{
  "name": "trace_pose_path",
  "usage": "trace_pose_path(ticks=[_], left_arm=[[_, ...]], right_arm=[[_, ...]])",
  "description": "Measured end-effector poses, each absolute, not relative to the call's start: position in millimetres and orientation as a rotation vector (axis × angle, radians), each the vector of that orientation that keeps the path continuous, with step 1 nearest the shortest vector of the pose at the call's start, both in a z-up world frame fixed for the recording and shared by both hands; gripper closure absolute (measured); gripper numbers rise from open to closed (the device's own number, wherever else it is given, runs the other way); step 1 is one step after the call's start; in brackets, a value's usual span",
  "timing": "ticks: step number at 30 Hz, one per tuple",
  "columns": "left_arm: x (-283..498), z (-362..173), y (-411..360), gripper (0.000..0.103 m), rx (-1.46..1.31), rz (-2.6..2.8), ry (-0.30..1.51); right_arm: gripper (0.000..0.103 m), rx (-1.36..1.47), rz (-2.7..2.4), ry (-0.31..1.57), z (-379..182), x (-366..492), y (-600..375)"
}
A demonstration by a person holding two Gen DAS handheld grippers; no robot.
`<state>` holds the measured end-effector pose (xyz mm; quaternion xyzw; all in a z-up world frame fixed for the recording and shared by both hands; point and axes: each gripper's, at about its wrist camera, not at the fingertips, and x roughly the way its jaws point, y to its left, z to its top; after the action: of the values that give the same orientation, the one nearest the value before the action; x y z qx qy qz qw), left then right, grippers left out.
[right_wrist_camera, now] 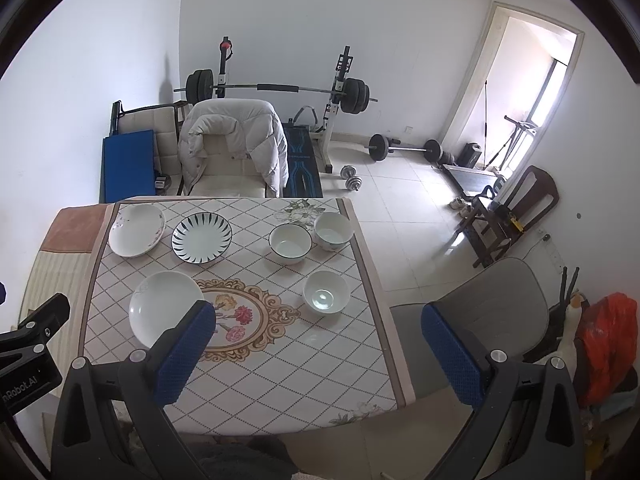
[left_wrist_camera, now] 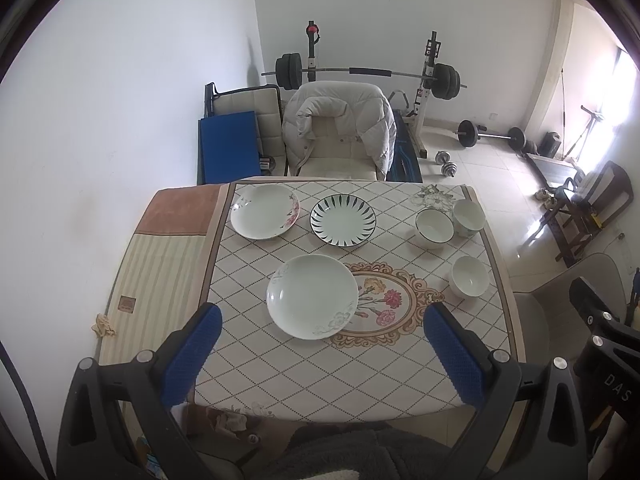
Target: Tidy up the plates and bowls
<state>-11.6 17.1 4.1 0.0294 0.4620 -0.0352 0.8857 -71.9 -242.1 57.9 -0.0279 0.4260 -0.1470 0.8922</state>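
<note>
On the table with the diamond-pattern cloth (left_wrist_camera: 280,360), nothing stacked yet: three shallow white ceramic plates (left_wrist_camera: 312,297) spread at centre and upper left, three small white bowls (left_wrist_camera: 469,277) separate at right, left gripper (left_wrist_camera: 320,356) and right gripper (right_wrist_camera: 316,354) both wide apart, empty.

Right gripper (right_wrist_camera: 318,332) hangs wide open over table (right_wrist_camera: 280,368) w/ three plates: floral (right_wrist_camera: 136,230) at far-left corner, striped (right_wrist_camera: 202,238) beside it, white (right_wrist_camera: 164,308) nearer. Three bowls (right_wrist_camera: 326,291) along right edge.
</note>
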Motion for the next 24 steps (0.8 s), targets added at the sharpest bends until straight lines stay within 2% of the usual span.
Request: trace_pose_path(ticks=[24], left_arm=[[-5.7,2.5,27.2,0.0,0.06,-0.044,0.951]], right_arm=[[0.0,-0.056,-0.279,0.886,56.2,-60.3,-240.2]])
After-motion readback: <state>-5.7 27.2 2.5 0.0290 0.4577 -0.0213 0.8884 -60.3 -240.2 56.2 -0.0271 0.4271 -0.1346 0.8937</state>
